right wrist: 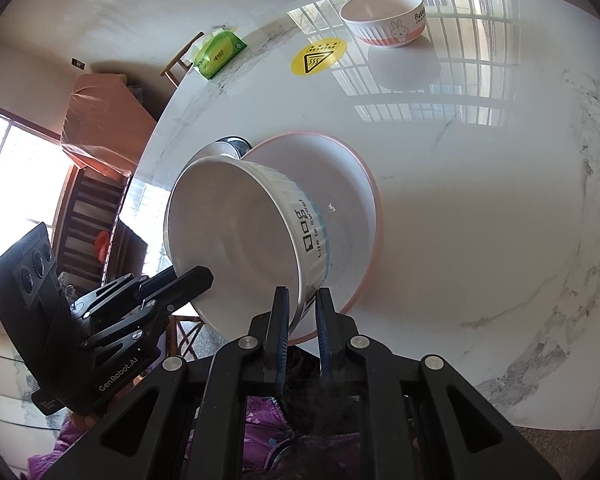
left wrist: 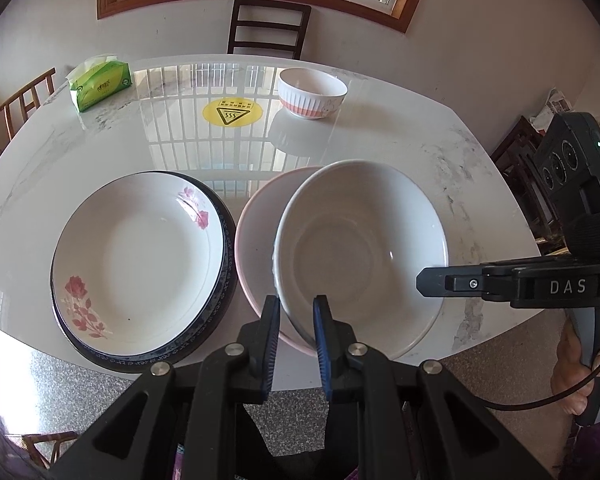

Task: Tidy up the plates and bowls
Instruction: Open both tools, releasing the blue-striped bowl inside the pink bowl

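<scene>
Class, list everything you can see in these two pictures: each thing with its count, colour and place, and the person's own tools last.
table: one, white marble, under everything
ribbed bowl: one, white with blue-edged ribs, tilted over the pink-rimmed plate
pink-rimmed plate: one, white, near edge, below the ribbed bowl
flowered plate: one, white with pink flowers, near left, stacked on the blue-patterned plate
blue-patterned plate: one, dark blue rim, bottom of that stack
rabbit bowl: one, white and pink, far side
tissue pack: one, green, far left
warning sticker: one, yellow, table centre
chair: one, dark, beyond the table
left tongs: black, shut on the ribbed bowl's rim
right tongs: black, shut on the same rim
</scene>
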